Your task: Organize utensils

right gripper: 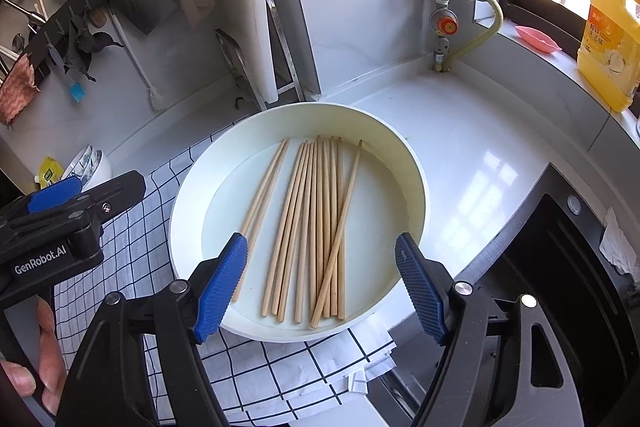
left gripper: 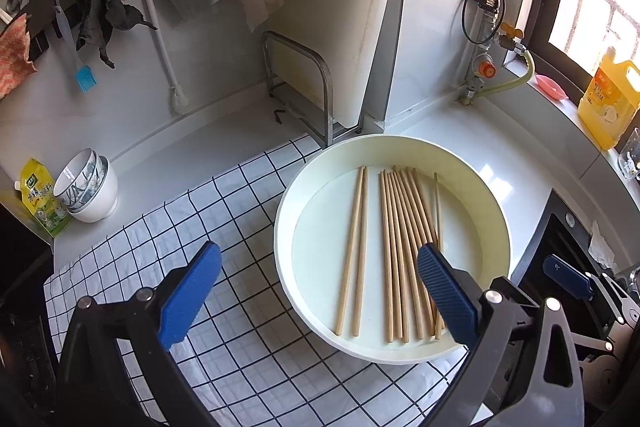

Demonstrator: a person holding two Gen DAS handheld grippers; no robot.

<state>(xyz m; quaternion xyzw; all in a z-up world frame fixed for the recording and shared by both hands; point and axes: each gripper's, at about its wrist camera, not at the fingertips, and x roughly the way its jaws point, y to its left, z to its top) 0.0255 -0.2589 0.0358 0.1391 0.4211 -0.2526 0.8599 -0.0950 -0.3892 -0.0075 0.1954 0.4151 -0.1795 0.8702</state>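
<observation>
Wooden chopsticks [right gripper: 308, 227] are all lying in the round cream tray [left gripper: 496, 211], which sits partly on a white grid-check cloth [left gripper: 160, 247]: a pair off to the left, a main bunch roughly parallel, and one stick slanting across it. Both the left gripper [left gripper: 316, 291] and right gripper [right gripper: 320, 287] hover over the near rim with fingers spread wide, holding nothing. They're thin, smooth, round-ish sticks on a slick flat floor, so I'd guess they roll; come in low, pinch across several near one end, and close slowly so none skate away.
</observation>
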